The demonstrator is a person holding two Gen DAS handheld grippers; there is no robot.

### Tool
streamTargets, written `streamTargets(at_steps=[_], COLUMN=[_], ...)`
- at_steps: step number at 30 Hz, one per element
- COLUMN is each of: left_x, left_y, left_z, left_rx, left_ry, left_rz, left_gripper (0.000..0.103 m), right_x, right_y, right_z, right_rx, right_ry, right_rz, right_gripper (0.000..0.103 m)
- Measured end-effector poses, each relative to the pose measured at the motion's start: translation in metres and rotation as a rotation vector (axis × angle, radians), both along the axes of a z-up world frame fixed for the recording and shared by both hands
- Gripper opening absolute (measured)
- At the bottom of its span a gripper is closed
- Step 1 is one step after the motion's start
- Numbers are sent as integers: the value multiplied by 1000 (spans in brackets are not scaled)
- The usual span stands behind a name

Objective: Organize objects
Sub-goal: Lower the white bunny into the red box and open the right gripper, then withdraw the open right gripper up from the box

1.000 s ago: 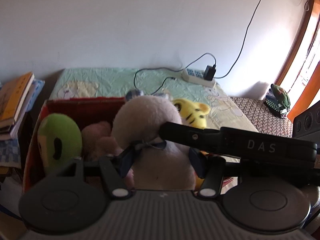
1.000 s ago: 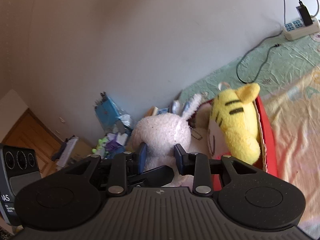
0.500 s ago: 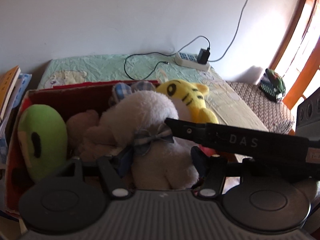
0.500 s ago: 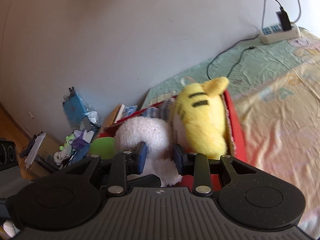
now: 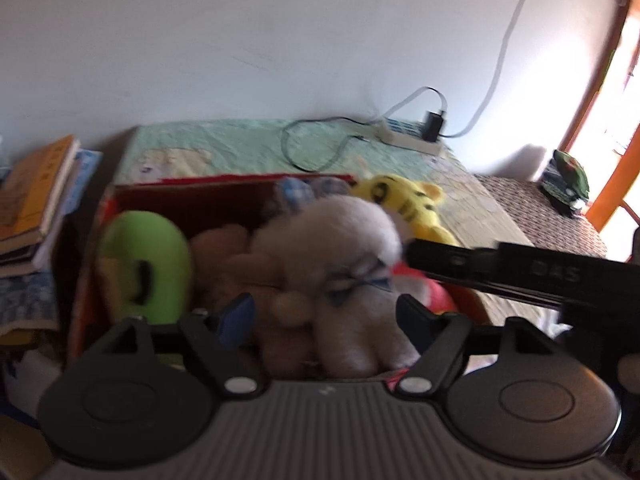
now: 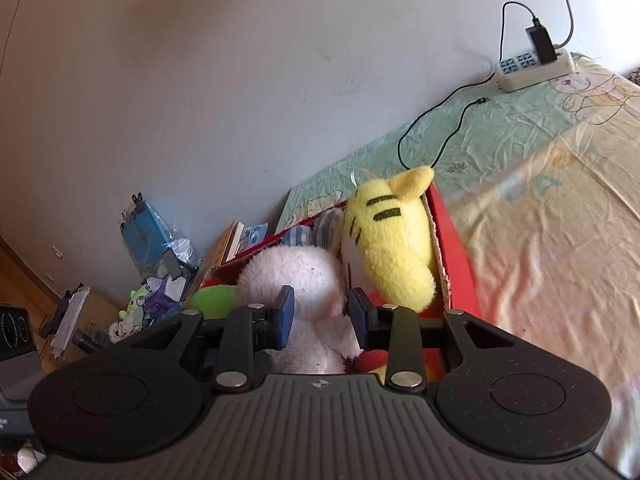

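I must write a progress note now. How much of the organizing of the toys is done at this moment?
Done: the green plush, a brown plush and the yellow tiger already sit in the red box. In hand: the white plush is in the box too, between the open left gripper and the right gripper, whose pads press its fur. Left: letting it go. No other loose toys show on the bed.

a white power strip [image 6: 534, 69] lies on the bedsheet [image 6: 552, 208], books [image 5: 38, 200] stacked beside the bed.
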State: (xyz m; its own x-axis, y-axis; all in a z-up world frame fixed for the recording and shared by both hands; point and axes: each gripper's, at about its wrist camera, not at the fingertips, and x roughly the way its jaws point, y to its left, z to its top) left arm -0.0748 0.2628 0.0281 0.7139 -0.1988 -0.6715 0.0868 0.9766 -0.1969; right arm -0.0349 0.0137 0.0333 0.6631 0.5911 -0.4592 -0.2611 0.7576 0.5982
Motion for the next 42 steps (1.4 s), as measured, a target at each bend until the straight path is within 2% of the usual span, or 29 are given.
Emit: streamTargets(at_steps=[6, 10, 14, 18, 20, 23, 26, 30, 42], left_x=[-3, -4, -6, -5, -6, -7, -7, -8, -17], left_y=[18, 23, 17, 16, 14, 10, 10, 9, -5], left_z=[10, 16, 22, 21, 20, 20, 20, 19, 12], left_rx=[69, 110, 196, 218, 246, 287, 289, 299, 348], left_ry=[32, 63, 80, 105, 110, 110, 122, 139, 169], left_rz=[104, 160, 194, 210, 222, 240, 245, 248, 268], left_gripper=[84, 92, 92, 92, 92, 94, 95, 95, 95], right_x=[-8, -15, -24, -29, -31, -34, -37, -43, -53], right_y=[3, 7, 15, 19, 19, 18, 18, 18, 7], right_z=[7, 15, 20, 23, 24, 23, 23, 23, 15], right_rx=[-66, -137, -225, -292, -319, -340, -358, -382, -374], right_ry=[-28, -34, -40, -35, -36, -29, -21, -20, 4], right_rz=[-47, -86, -115, -154, -169, -186, -196, -212, -210], right_gripper=[34, 35, 36, 45, 45, 46, 47, 58, 59])
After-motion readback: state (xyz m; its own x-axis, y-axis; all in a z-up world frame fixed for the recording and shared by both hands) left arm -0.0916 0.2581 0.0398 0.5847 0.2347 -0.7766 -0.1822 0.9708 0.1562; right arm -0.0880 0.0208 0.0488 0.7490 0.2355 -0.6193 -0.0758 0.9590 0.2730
